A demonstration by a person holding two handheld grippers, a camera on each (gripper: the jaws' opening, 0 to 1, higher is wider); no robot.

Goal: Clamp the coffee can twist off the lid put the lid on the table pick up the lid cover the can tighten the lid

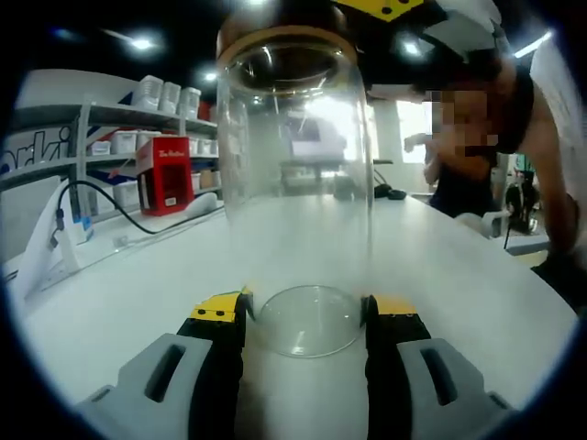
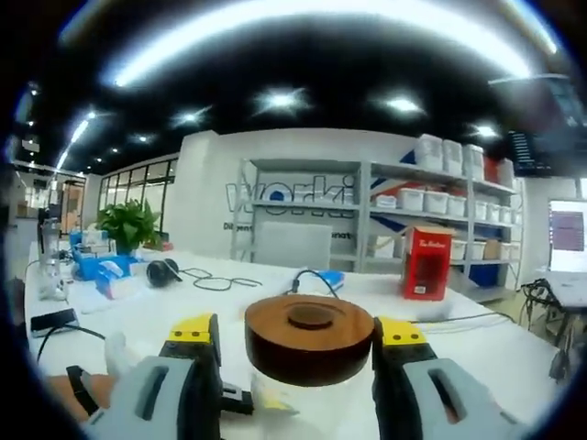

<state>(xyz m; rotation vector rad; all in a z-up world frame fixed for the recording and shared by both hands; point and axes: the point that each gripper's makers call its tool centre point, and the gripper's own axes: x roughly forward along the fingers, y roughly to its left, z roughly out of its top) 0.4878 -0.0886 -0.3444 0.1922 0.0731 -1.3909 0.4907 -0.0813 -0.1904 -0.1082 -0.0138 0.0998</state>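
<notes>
The left gripper [image 1: 307, 316] has its two fingers [image 1: 218, 344] pressed on the sides of the can [image 1: 295, 183], down near its bottom. The can is clear glass and stands up on the white counter [image 1: 138, 293]. It rises tall between the fingers, and its top has a brown ring around it. Past the can, off to the left of the fingers, a red box [image 1: 163, 174] sits by some shelves [image 1: 110, 128], and a black cable [image 1: 110, 206] lies on the counter. A person [image 1: 486, 137] stands to the right, further back. The right gripper [image 2: 298, 341] has its fingers [image 2: 197, 357] closed on the brown lid [image 2: 309, 337]. The lid sits flat between the tips, with a round bump in its middle, and it is up above the counter [image 2: 220, 307]. Behind the lid are more shelves [image 2: 413, 211] with white tubs, a red box [image 2: 426, 263], headphones [image 2: 163, 271] and a green plant [image 2: 130, 225] to the left.
</notes>
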